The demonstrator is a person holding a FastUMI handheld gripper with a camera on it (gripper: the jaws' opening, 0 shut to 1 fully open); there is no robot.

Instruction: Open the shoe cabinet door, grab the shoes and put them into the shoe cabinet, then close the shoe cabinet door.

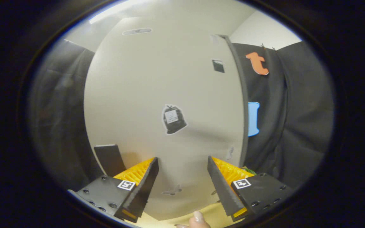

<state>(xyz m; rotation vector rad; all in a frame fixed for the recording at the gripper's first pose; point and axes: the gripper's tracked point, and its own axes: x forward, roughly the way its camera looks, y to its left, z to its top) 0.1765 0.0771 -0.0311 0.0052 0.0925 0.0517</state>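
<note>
Beige shoe cabinet door (169,95) is faced, apparently closed.
The tool (182,177) is held spread and empty just before it; no shoes are seen, so stage is unclear.

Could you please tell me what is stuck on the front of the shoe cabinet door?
The shoe cabinet door carries a black bag-shaped sticker, beyond the open gripper. The door hides the cabinet's inside.

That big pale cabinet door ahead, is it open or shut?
Cannot tell. The cabinet door faces the open gripper, its right edge showing dark against the cloth, but no frame or gap shows.
</note>
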